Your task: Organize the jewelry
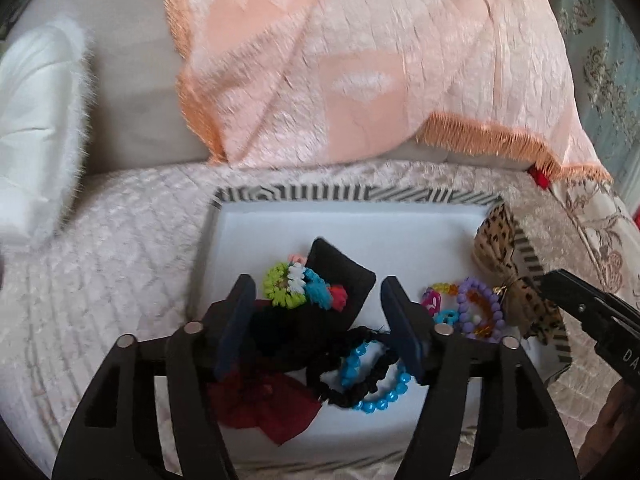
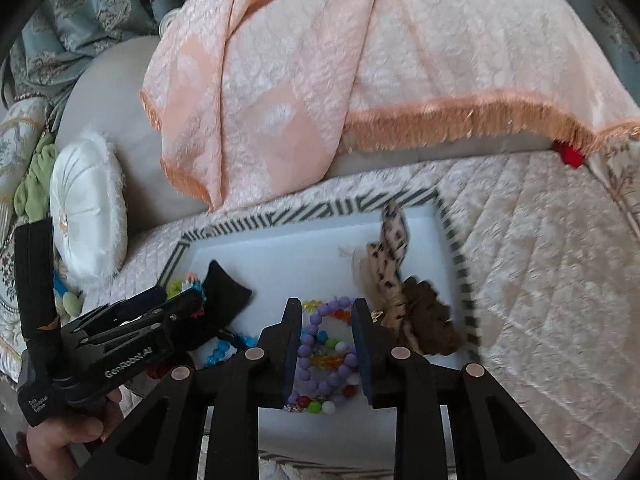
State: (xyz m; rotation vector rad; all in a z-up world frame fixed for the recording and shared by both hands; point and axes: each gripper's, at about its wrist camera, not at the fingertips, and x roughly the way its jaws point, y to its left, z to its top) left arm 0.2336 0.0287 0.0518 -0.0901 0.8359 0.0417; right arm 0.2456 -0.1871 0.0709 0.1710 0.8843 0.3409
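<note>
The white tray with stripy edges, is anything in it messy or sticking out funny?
Yes. The leopard-print fabric bow hangs over the white tray's striped rim instead of lying inside, beside the purple bead bracelet.

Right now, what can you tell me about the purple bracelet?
The purple bracelet is a loop of round, matte lilac beads that look like plastic. It lies flat on the white floor of the tray, tangled with bracelets of clear and coloured beads. The right gripper hangs over it with open jaws, one on each side; whether they touch it is unclear. The leopard bow lies just beside it.
</note>
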